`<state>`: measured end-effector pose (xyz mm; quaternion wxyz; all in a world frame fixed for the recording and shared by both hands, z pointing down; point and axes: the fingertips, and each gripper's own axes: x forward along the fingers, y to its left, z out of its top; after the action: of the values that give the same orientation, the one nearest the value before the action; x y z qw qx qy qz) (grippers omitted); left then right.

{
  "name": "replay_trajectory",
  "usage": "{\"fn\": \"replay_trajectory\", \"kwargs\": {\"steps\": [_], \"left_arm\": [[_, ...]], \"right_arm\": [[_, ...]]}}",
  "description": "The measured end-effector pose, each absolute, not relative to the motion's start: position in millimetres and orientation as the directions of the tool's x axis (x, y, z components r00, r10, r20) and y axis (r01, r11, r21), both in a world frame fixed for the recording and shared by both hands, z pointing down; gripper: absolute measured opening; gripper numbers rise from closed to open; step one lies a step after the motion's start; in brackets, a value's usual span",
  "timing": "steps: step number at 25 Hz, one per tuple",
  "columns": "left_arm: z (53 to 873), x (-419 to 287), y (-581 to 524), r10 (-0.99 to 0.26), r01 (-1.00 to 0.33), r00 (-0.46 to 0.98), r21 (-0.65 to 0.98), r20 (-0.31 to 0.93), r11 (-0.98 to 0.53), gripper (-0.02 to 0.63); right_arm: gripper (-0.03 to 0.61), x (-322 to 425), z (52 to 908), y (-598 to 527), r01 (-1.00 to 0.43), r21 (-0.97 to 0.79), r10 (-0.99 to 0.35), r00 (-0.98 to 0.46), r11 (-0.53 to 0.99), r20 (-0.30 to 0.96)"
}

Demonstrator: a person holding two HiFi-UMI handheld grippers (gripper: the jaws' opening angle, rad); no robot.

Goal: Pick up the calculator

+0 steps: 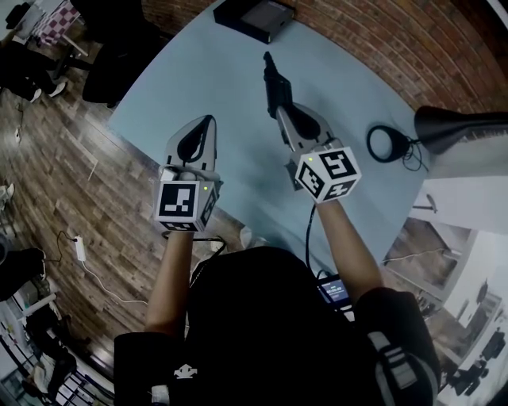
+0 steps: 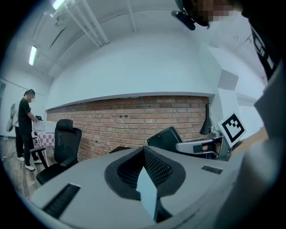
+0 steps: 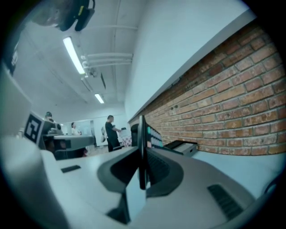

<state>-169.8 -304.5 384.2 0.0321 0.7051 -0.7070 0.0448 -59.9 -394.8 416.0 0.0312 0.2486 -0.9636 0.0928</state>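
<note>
Already the calculator [image 1: 274, 83] sits in the right gripper [image 1: 279, 109], whose jaws are closed partway onto its near end, pads pressing its two faces. It appears to be off the table [image 1: 206, 71], held over the middle stretch toward the far edge, where a black box [image 1: 255, 17] lies. Its long axis runs straight on from the jaws toward that far edge, so most of its length sticks out past the tips (a long lever on a short bite). In the right gripper view it stands on edge, keys facing the brick wall [image 3: 232, 98]. The left gripper [image 1: 208, 120] hangs beside it, over the table's left edge, jaws together on nothing. By my reading the pick is made. Any further carrying belongs to the right hand, kept level.
</note>
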Motion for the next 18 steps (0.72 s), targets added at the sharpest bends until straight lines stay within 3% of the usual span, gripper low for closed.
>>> {"fn": "replay_trajectory", "kwargs": {"steps": [18], "left_arm": [[353, -187, -272, -0.996, -0.996, 0.081, -0.031, 0.032, -0.082, 0.008]], "right_arm": [[0.046, -72, 373, -338, -0.539, -0.117, -0.539, -0.842, 0.834, 0.038]]}}
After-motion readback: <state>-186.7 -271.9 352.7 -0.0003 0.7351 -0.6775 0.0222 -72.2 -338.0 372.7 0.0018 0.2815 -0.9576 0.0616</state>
